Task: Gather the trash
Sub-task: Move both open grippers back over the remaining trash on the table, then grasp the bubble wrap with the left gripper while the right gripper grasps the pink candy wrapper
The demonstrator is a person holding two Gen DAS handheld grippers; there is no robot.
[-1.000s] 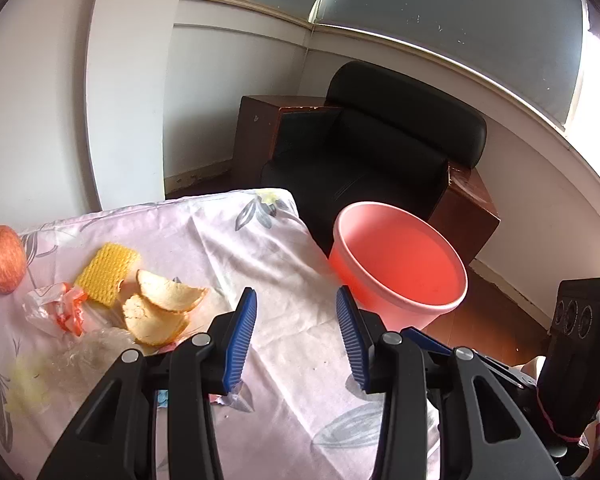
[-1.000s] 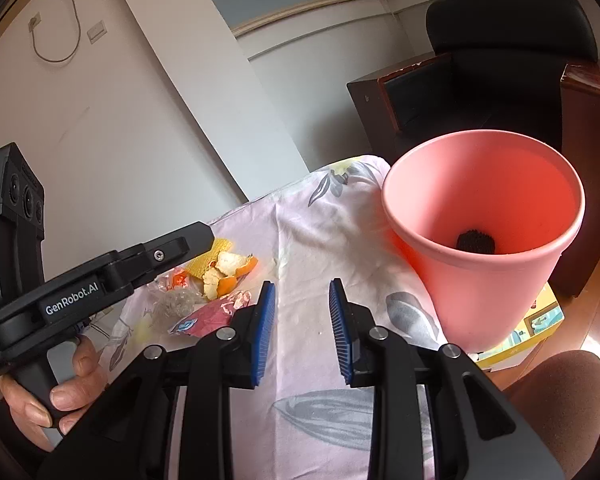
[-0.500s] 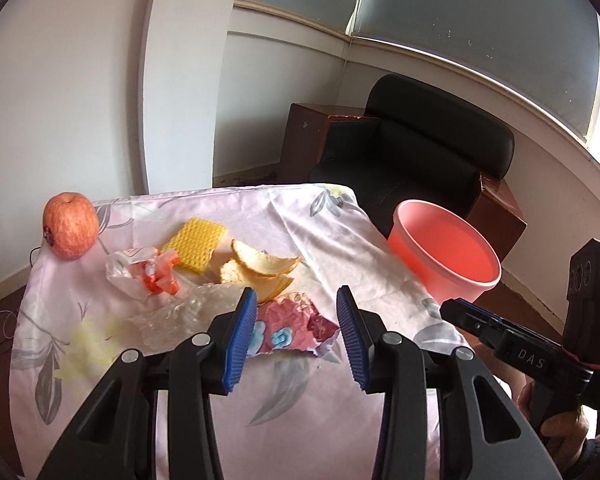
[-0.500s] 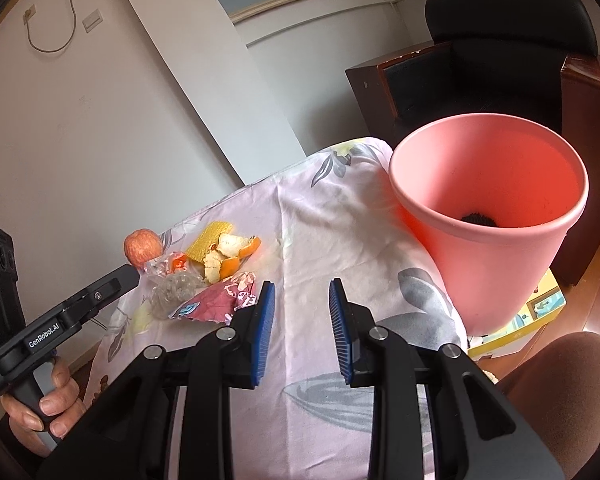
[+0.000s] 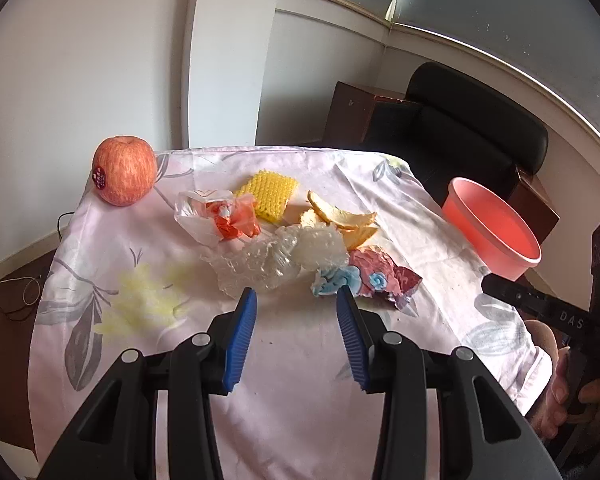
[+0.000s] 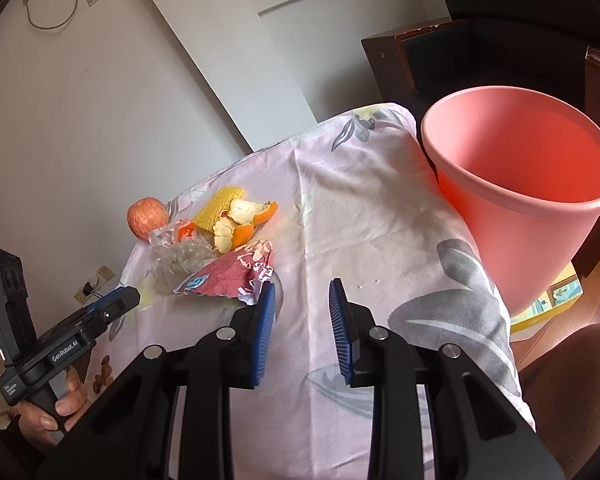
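A: Items on the cloth (image 5: 292, 400), please.

B: Floral fabric, pale pink, wrinkled, over a table. Near the far left corner: apple (image 5: 125, 170), round, red-streaked, with a sticker. Toward the far edge: foam net (image 5: 269, 195), yellow, honeycomb-textured, lying flat. Just beside it: small bag (image 5: 216, 216), clear film with orange print, crumpled. Right of the net: peels (image 5: 342, 220), curved, pithy, orange-skinned, overlapping. In front: clear plastic (image 5: 276, 260), crinkled, glossy. Touching its right side: wrapper (image 5: 374, 278), foil-like, red and blue, creased.

A: The bin?

B: Bin (image 6: 520, 184), smooth pink plastic, round, tapering downward, standing off the cloth's right edge.

A: Claws?

B: Left gripper (image 5: 296, 300): ribbed blue pads well apart, nothing between them, hovering just short of the clear plastic and wrapper. Right gripper (image 6: 302, 296): pads parted by a narrower gap, empty, above bare cloth beside the wrapper.

A: Differences between views?

B: Left view alone shows the apple's sticker and the right hand (image 5: 568, 396). Right view alone shows the bin's full wall, the wrapper's silver inside, and the left hand (image 6: 56, 404).
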